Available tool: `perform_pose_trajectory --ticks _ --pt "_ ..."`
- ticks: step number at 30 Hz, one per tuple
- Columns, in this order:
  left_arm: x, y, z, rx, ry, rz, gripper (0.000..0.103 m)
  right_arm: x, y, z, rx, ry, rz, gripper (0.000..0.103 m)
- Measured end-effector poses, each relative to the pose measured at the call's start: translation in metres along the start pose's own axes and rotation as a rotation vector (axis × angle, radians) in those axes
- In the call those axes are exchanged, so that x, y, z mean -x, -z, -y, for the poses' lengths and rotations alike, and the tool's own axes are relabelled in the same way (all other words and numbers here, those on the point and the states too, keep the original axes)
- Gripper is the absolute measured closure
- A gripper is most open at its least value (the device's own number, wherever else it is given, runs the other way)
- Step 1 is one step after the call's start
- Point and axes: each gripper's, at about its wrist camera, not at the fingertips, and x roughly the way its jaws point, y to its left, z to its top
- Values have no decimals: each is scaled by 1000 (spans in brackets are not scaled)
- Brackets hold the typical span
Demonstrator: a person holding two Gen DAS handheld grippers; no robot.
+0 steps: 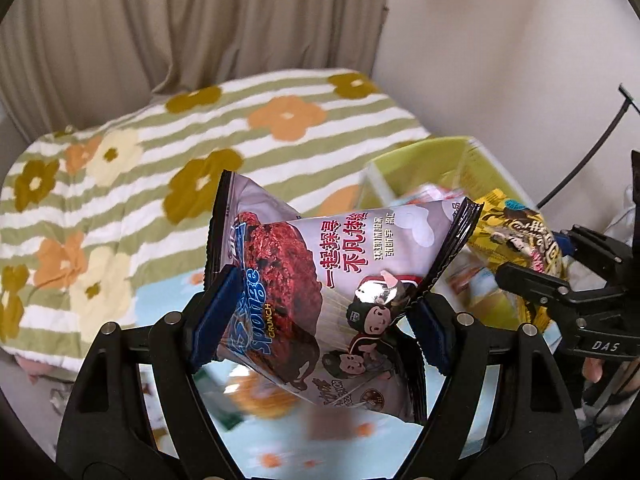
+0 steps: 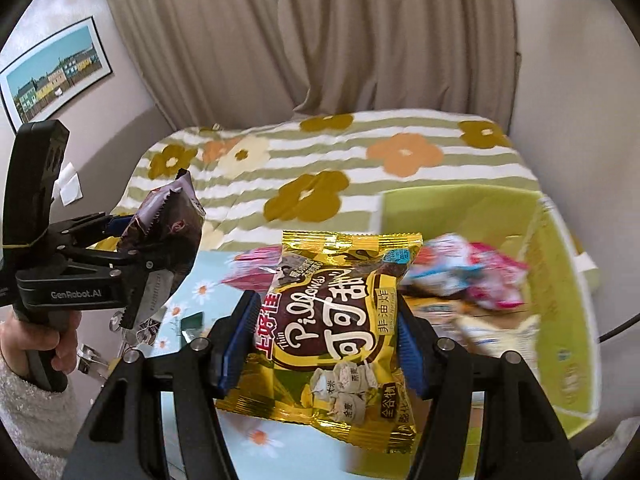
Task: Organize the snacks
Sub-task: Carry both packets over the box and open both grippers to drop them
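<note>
My left gripper (image 1: 320, 316) is shut on a grey Sponge Crunch snack bag (image 1: 320, 280) and holds it in the air above the light-blue tablecloth. It also shows in the right wrist view (image 2: 160, 256), at the left with its bag (image 2: 168, 220). My right gripper (image 2: 324, 340) is shut on a yellow Pillows snack bag (image 2: 332, 328), held just left of the green box (image 2: 560, 280). In the left wrist view the right gripper (image 1: 532, 276) and yellow bag (image 1: 516, 236) are at the right, over the green box (image 1: 424, 164).
The green box holds several snack packs (image 2: 472, 276). A pink pack (image 2: 252, 268) lies on the light-blue flowered tablecloth (image 2: 280, 452). A bed with a green-striped flowered blanket (image 2: 340, 168) stands behind, with curtains (image 2: 320, 40) beyond. A framed picture (image 2: 52, 76) hangs left.
</note>
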Motion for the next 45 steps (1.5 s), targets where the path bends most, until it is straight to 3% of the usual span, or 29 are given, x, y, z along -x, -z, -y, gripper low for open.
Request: perform_pose_trajectory --ticks 5,10,17,19,21,22,25,30,41,42,43,45 --pt "-17 -16 76 -44 34 -6 26 31 3 60 -21 20 22 44" --pt "-52 -20 145 -62 57 -61 26 46 6 112 -32 13 22 44" --pt "-93 1 194 -58 41 -163 24 41 19 160 -59 -24 -37 44" --pt "-100 7 202 -59 30 -190 16 41 24 166 -70 -41 -49 44" --pt "-105 13 205 -52 30 -216 2 40 29 168 -77 -51 -57 44" --pt "-105 16 205 -48 30 -216 1 39 31 168 -80 -55 -62 44" --pt "-106 23 207 -39 51 -233 1 38 35 170 -86 -56 -69 44" --pt "-100 36 200 -55 16 -244 1 38 38 168 -82 -46 -83 44" --pt "-60 47 169 52 1 -174 1 25 41 161 -80 -36 -98 41" --pt "-58 49 166 62 -2 -172 1 24 42 159 -72 -33 -94 32" --pt "-57 51 162 74 -3 -172 1 23 43 157 -62 -30 -84 15" --pt "-54 55 156 100 -5 -171 1 26 48 154 -46 -28 -63 3"
